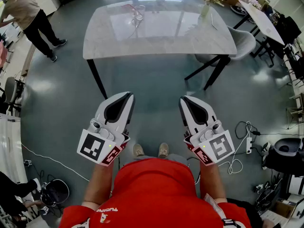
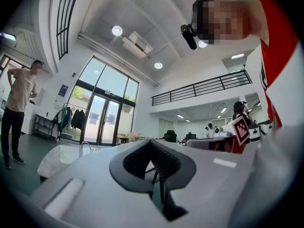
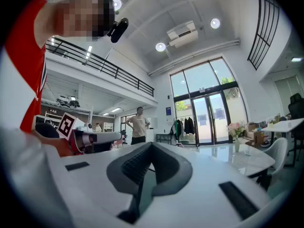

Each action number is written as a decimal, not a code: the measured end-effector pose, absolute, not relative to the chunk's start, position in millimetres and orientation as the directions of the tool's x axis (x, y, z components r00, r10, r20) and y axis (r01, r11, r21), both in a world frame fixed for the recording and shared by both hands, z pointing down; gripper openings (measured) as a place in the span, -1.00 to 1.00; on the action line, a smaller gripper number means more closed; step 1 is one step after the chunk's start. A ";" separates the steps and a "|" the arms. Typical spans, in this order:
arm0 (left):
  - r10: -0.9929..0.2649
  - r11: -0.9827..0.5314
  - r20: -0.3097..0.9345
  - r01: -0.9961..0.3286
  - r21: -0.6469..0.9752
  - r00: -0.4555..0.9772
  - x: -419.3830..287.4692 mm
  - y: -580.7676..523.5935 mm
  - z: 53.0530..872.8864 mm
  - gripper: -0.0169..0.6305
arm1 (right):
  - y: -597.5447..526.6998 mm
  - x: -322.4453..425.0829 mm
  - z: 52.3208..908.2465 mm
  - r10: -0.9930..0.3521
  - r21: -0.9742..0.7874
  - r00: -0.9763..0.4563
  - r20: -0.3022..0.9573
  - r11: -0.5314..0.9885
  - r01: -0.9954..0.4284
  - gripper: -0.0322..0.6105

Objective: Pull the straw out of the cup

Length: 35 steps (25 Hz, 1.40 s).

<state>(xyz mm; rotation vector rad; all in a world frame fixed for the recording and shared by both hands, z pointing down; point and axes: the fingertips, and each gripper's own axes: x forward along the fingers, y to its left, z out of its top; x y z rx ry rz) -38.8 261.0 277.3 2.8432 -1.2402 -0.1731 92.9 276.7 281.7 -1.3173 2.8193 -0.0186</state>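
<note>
Left tool (image 1: 126, 95) and right tool (image 1: 183, 99) look matt white plastic; the table (image 1: 156, 32) gleams glossy.

Bright and even throughout, lit by round ceiling lamps (image 2: 117, 30) high above the left gripper (image 2: 152, 142) and by daylight through tall glass doors (image 3: 209, 118) well ahead of the right gripper (image 3: 151, 145). Pale glare on the glossy table top (image 1: 156, 30) ahead of both, and on the floor (image 1: 42, 85) off to the left gripper's left; shadows soft and faint. Strong fisheye bending and black corners in both gripper views, with the nearest jaw surfaces soft and out of focus.
</note>
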 end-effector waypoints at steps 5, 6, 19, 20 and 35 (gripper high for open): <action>-0.734 -0.679 -0.090 -0.731 0.074 0.673 -40.9 261.5 275.3 -0.93 | 276.7 89.5 280.3 -0.762 -0.020 -0.647 -0.020 0.648 -0.762 -0.90; -0.734 -0.678 -0.091 -0.731 0.073 0.673 -40.6 261.7 275.2 -0.93 | 276.6 89.7 280.6 -0.761 -0.020 -0.648 -0.020 0.649 -0.761 -0.90; -0.746 -0.665 -0.105 -0.744 0.067 0.658 -60.1 262.6 270.0 -0.93 | 273.0 71.3 272.2 -0.745 -0.026 -0.665 -0.051 0.666 -0.745 -0.90; -0.748 -0.663 -0.109 -0.746 0.068 0.654 -64.0 262.1 269.6 -0.93 | 272.3 68.6 271.4 -0.745 -0.022 -0.665 -0.052 0.667 -0.745 -0.90; -0.735 -0.673 -0.145 -0.739 0.035 0.662 -132.8 244.4 259.9 -0.93 | 255.3 7.8 260.9 -0.762 0.017 -0.644 -0.067 0.644 -0.765 -0.90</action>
